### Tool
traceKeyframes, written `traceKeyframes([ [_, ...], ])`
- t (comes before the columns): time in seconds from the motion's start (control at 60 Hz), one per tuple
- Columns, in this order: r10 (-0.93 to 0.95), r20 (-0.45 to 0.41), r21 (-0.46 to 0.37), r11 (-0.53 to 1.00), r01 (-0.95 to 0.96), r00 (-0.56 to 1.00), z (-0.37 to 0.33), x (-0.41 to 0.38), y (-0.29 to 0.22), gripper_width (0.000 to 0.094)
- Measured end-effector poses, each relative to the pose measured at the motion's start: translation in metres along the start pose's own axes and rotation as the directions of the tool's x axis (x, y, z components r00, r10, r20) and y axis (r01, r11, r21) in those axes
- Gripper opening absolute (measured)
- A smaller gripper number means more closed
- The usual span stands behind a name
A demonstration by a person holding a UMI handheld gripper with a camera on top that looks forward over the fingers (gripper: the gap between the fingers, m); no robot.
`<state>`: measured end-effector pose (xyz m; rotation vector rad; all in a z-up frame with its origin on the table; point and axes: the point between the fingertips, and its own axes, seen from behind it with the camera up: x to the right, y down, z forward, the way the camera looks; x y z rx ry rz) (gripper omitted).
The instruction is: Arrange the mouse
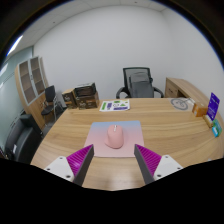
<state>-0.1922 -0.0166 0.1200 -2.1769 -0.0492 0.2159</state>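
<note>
- I hold the gripper [113, 163] above the near edge of the light wooden table [160, 125], its two fingers spread wide apart with nothing between the purple pads [77, 161].
- The small pale pink computer mouse [116, 136] lies on a pale lilac rectangular mouse mat [100, 128], just ahead of the fingers and roughly centred between them, not touching either.
- Its long axis looks to run away from me, toward the black office chair [138, 81] beyond the far edge; which end is the front I cannot tell.
- My worry: the rounded shell may slip out if the pads close high on its curve.
- Coming down off-centre could let one finger nudge the mouse aside and turn it.
- Pressing too low could catch the mat and drag it along.
</note>
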Motion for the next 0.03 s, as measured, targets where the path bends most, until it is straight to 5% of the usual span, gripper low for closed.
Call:
traceKeyframes([
  [0.033, -0.002, 0.007, 0.010, 1.000, 0.002, 1.000, -0.023, 0.006, 0.005, 0.0844],
])
